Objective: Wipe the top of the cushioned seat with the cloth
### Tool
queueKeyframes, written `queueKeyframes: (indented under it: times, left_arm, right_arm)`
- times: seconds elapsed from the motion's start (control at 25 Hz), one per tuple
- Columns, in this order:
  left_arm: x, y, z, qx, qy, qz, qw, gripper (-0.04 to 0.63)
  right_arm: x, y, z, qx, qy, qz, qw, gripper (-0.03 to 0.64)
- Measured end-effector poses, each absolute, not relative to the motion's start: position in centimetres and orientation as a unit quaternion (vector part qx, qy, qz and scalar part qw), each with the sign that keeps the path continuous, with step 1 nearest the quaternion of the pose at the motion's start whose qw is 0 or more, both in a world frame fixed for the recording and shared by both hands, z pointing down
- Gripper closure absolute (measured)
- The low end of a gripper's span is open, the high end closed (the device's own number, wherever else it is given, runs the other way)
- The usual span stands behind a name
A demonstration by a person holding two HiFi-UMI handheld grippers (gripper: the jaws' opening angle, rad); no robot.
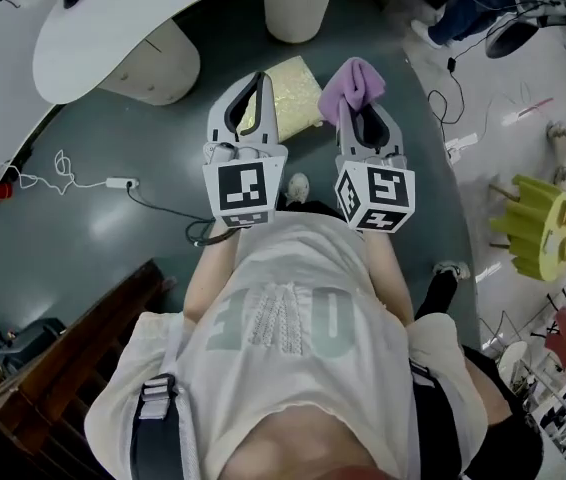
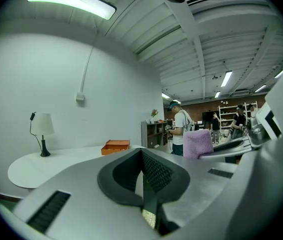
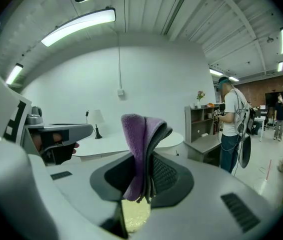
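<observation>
The cushioned seat [image 1: 290, 92] is a pale yellow square on the dark floor, below and ahead of both grippers. A sliver of it shows under the jaws in the right gripper view [image 3: 134, 213]. My right gripper [image 1: 358, 103] is shut on a folded purple cloth [image 1: 353, 83], which sticks up from the jaws [image 3: 137, 144]. My left gripper [image 1: 253, 88] is held level beside it, jaws shut with nothing between them [image 2: 144, 181]. Both are held in the air, pointing forward, above the seat. The cloth [image 2: 198, 143] also shows at the right of the left gripper view.
A white curved table [image 1: 143, 18] on round pedestals [image 1: 301, 3] stands ahead, with a lamp [image 2: 42, 126] and an orange box [image 2: 115, 146] on it. A power strip [image 1: 121, 183] and cable lie on the floor at left. Dark wooden furniture [image 1: 63, 358] is near left, a yellow stool [image 1: 538, 228] right. People [image 3: 230, 129] stand beyond.
</observation>
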State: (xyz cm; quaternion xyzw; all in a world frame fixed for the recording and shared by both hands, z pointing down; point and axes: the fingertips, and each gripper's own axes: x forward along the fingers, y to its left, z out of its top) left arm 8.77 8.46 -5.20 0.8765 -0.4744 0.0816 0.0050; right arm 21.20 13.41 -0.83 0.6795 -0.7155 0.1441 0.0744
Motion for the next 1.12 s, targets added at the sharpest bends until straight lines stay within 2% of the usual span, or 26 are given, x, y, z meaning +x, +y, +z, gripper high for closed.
queueKeyframes:
  times: [0.56,0.72,0.96,1.12]
  left_arm:
    - [9.5,3.6,-3.2,0.877,-0.466,0.117,-0.001,0.589]
    - [9.2,0.9,0.5,0.877,-0.464,0.126,0.023,0.589]
    - [8.4,-2.2,9.1,0.867,-0.472,0.136,0.077,0.589]
    - [7.1,-2.8,14.9,0.856,-0.491,0.138,0.088,0.589]
  right_arm:
    - [21.8,8.0,0.0,0.670,-0.726,0.132,0.086,0.529]
    - [20.5,5.0,3.8,0.644,-0.741,0.151,0.116,0.529]
    - [18.3,1.5,11.7,0.616,-0.753,0.197,0.122,0.529]
    - [16.3,0.7,16.7,0.588,-0.770,0.198,0.145,0.529]
